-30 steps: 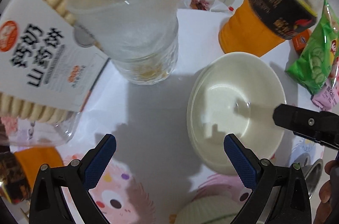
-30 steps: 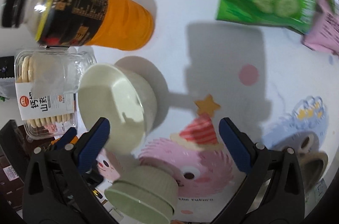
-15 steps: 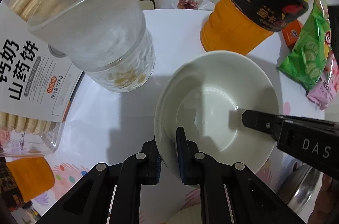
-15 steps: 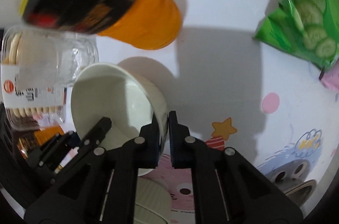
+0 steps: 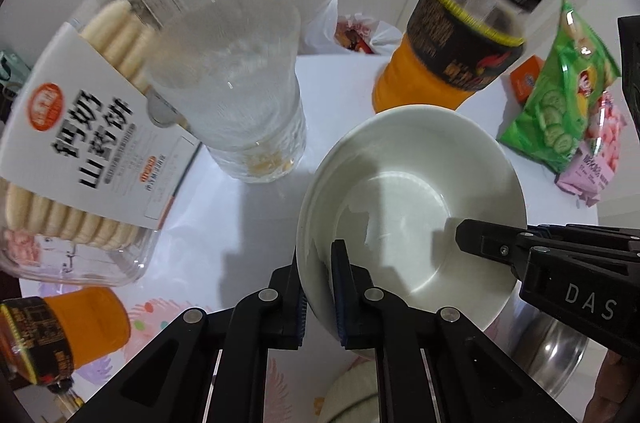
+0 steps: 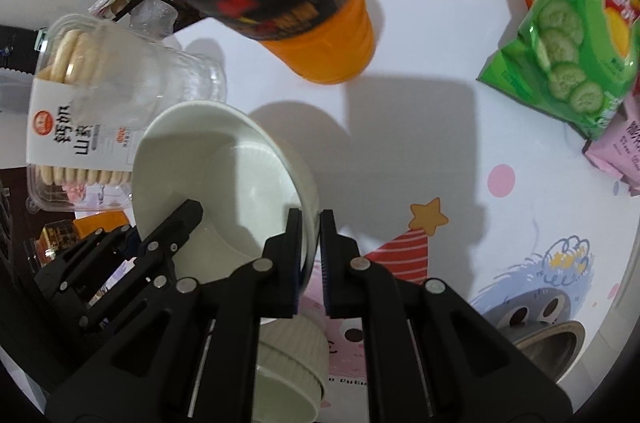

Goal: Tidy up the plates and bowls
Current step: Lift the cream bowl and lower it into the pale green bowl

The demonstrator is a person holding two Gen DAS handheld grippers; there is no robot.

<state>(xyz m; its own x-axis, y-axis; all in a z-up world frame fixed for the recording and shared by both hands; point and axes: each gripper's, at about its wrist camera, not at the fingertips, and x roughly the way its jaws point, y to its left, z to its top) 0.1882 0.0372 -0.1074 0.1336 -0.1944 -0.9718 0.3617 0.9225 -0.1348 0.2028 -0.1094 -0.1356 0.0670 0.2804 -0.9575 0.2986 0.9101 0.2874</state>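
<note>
I am working over the white table (image 6: 420, 35) with its cartoon print, which is spreading out beyond and beneath both of my jaws. Ahead of my left jaws a clear box of biscuits (image 5: 76, 151) is lying to the left, a ribbed glass jar (image 5: 244, 111) is standing just beyond it toward the middle, and an orange bottle (image 5: 440, 63) with a dark label is rising past the far rim of the thing I am gripping. That thing is the white bowl (image 5: 404, 199): glossy, plain, round and deep, with a thin rim and a smooth shaded inside. It is sitting mouth up, tipping slightly toward my left side, and being round it is showing no long axis. My left gripper (image 5: 320, 299) is pinching the near rim, one blue pad inside the wall and one outside, the jaws drawn narrow on it. My right gripper (image 6: 310, 259) is clamping the opposite rim the same way, nearly closed around the wall. Below my right jaws a smaller pale ribbed bowl (image 6: 292, 359) is sitting close under the white one.
</note>
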